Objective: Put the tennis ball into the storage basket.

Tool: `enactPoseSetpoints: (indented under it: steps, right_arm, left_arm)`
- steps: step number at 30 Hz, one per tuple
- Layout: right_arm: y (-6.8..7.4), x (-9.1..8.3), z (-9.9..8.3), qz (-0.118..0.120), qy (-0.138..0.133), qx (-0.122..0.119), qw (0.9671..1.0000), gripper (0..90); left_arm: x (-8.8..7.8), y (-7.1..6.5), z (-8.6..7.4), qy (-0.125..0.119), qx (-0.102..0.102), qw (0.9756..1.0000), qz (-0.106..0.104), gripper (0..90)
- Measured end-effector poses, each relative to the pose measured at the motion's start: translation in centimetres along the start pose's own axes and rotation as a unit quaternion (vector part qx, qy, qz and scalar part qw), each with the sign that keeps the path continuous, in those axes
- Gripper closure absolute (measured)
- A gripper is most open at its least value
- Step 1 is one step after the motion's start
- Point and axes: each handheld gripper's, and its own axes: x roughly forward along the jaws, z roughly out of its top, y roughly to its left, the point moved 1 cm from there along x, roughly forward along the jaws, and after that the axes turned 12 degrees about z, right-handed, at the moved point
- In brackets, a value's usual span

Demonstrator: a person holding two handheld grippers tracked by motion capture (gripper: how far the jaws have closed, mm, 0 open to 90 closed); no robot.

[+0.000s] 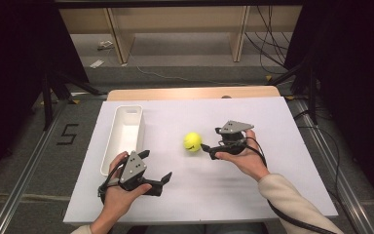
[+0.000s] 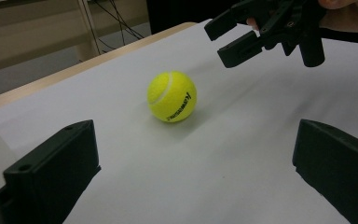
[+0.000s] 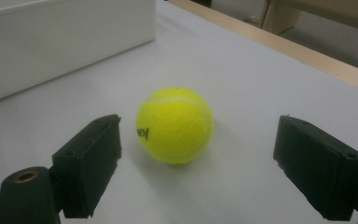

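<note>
Right gripper view: yellow felt tennis ball [image 3: 175, 125] lying loose just ahead of right gripper [image 3: 196, 158], between wide-open jaws gripping nothing; black lettering facing camera.

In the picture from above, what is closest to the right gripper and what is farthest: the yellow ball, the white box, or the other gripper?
From the right gripper:
1. Tennis ball, on the white table just off the jaw tips, on their left.
2. Left gripper, lower left, near the table's front edge.
3. White bin, at the table's left side.
The last two are nearly level; the left gripper looks slightly nearer.

One tennis ball [image 1: 192, 142] — one white tray [image 1: 124, 136] — two claws.
</note>
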Motion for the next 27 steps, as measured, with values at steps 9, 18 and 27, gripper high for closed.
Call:
enactPoseSetpoints:
  steps: [9,18,27]
  right_arm:
    - [-0.1,1.4,0.2,0.003,0.010,-0.003,0.9999,15.6]
    - [-0.4,3.5,0.5,0.009,0.020,0.002,0.9998,15.6]
    - [-0.5,5.1,0.6,0.011,0.030,0.005,0.9995,15.7]
  left_arm:
    - [0.0,0.0,0.0,0.000,0.000,1.0000,0.000,0.0]
    - [0.0,0.0,0.0,0.000,0.000,1.0000,-0.001,0.0]
    - [0.0,0.0,0.0,0.000,0.001,1.0000,-0.002,0.0]
